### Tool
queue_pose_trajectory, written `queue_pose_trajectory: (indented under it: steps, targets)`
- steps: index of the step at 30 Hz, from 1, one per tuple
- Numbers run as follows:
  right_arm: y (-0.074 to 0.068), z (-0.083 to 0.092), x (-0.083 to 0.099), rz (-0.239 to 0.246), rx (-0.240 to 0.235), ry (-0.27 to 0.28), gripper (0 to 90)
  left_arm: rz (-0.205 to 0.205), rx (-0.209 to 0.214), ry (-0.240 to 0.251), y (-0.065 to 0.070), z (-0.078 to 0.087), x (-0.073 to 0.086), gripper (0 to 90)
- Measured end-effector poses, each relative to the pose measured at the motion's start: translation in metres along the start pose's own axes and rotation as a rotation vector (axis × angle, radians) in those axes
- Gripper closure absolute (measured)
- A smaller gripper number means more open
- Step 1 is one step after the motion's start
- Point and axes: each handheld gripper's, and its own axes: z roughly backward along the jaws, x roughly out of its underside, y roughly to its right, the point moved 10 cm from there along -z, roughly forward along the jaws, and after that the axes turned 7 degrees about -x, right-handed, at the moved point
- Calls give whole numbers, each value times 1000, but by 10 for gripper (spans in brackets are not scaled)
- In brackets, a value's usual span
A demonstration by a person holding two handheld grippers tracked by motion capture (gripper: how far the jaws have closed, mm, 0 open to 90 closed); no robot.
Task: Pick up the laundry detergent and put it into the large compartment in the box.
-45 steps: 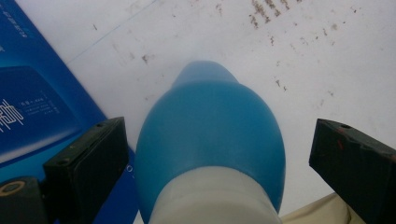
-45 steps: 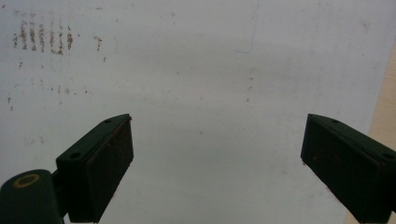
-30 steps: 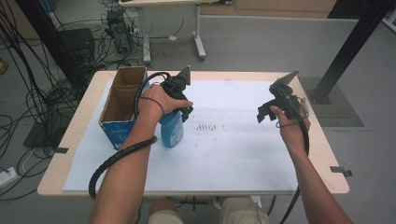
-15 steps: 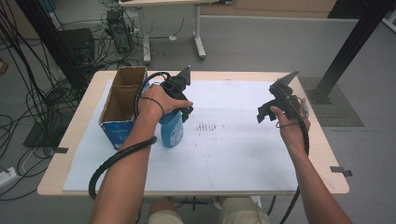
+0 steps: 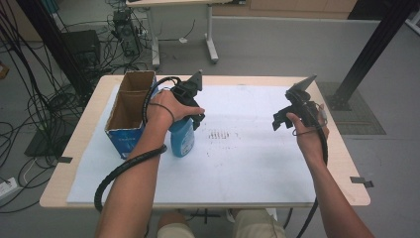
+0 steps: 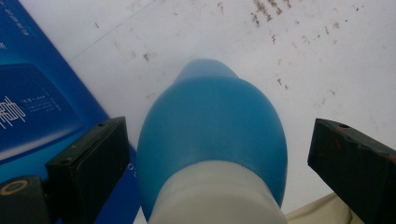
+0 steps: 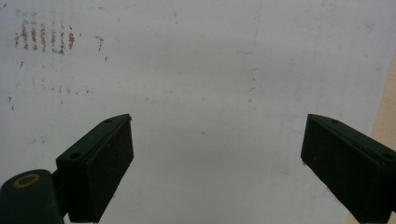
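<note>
- Two grippers are over the table (image 5: pixel 317 196) in the high view: the left gripper (image 5: pixel 194 106) at centre-left of the frame, the right gripper (image 5: pixel 289 111) at centre-right, well apart from each other.
- Left gripper (image 6: pixel 217 154): its jaws stand spread on either side of the blue bottle (image 6: pixel 212 135), with a gap visible between each jaw and the bottle's sides in the left gripper view. Nothing is pinched.
- Blue bottle (image 5: pixel 181 139): it stands upright on the white sheet (image 5: pixel 237 163), left of centre in the high view, just beside the open cardboard box (image 5: pixel 128 114). Its white lower neck shows at the bottom middle of the left gripper view, and the box's blue printed side (image 6: pixel 32 102) fills the left edge there.
- Right gripper (image 7: pixel 217 158): jaws spread wide and empty, held above bare white sheet (image 7: pixel 210 84); faint brown marks (image 7: pixel 44 37) lie at the upper left of the right gripper view.
- Brown marks (image 5: pixel 222 135) sit near the middle of the sheet in the high view, between the two grippers.
</note>
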Motion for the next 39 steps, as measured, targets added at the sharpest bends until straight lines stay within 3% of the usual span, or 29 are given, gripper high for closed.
queue_pose_trajectory:
  steps: [22,26,33,39]
  targets:
    - [-2,-1,-1,0,3,-4,92,-2,-7,0,-1,-2,1,77]
    - [-2,-1,-1,1,3,-2,92,-3,-1,9,-1,-2,2,136]
    - [-1,-3,0,-4,1,-5,92,-9,-15,15,-1,-1,3,324]
    - [0,-4,0,-2,0,-5,92,-15,-28,10,-1,-2,3,372]
